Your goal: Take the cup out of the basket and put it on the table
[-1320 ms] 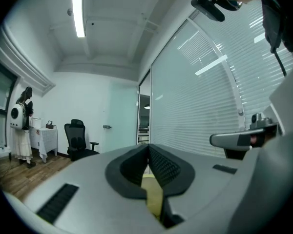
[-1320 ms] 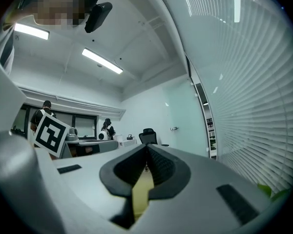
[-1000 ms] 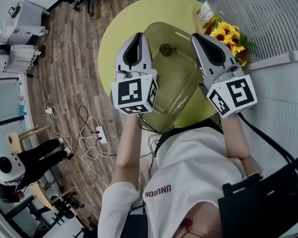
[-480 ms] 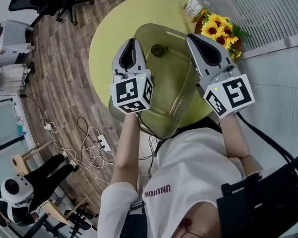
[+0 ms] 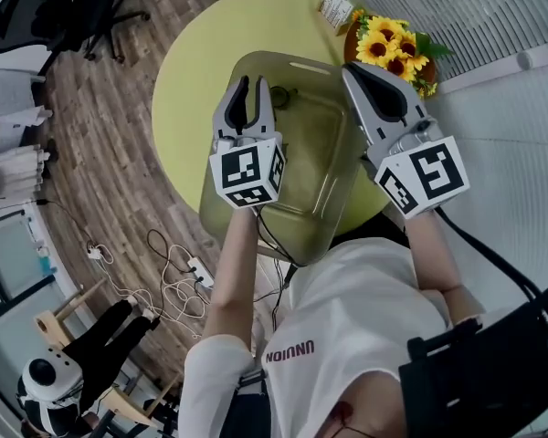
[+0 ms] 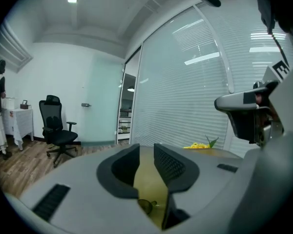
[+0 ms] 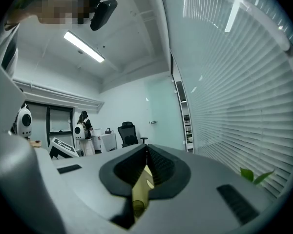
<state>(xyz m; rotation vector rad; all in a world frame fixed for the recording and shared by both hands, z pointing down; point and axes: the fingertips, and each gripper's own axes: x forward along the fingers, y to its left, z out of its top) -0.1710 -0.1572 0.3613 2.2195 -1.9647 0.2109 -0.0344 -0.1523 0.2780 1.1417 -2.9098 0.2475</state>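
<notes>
A small translucent cup (image 5: 288, 95) stands inside the olive see-through basket (image 5: 320, 210) on the round yellow-green table (image 5: 196, 71). My left gripper (image 5: 249, 82) hovers over the basket's left rim, just left of the cup. Its jaws have just been opening and now stand slightly apart with nothing between them. In the left gripper view the cup (image 6: 146, 206) shows low through the gap of the left gripper (image 6: 146, 152). My right gripper (image 5: 358, 67) hangs over the basket's right side with its tips touching. The right gripper (image 7: 146, 148) holds nothing, and the cup (image 7: 137, 206) shows below it.
A pot of sunflowers (image 5: 391, 48) and a small card (image 5: 333, 9) stand at the table's far right, near window blinds (image 5: 493, 16). An office chair (image 5: 64, 7) and cables (image 5: 169, 254) are on the wood floor to the left. A person (image 5: 73, 372) is at lower left.
The left gripper's jaws were together and now stand apart. That gripper has sunk toward the basket's left rim. The right gripper has hardly shifted.
</notes>
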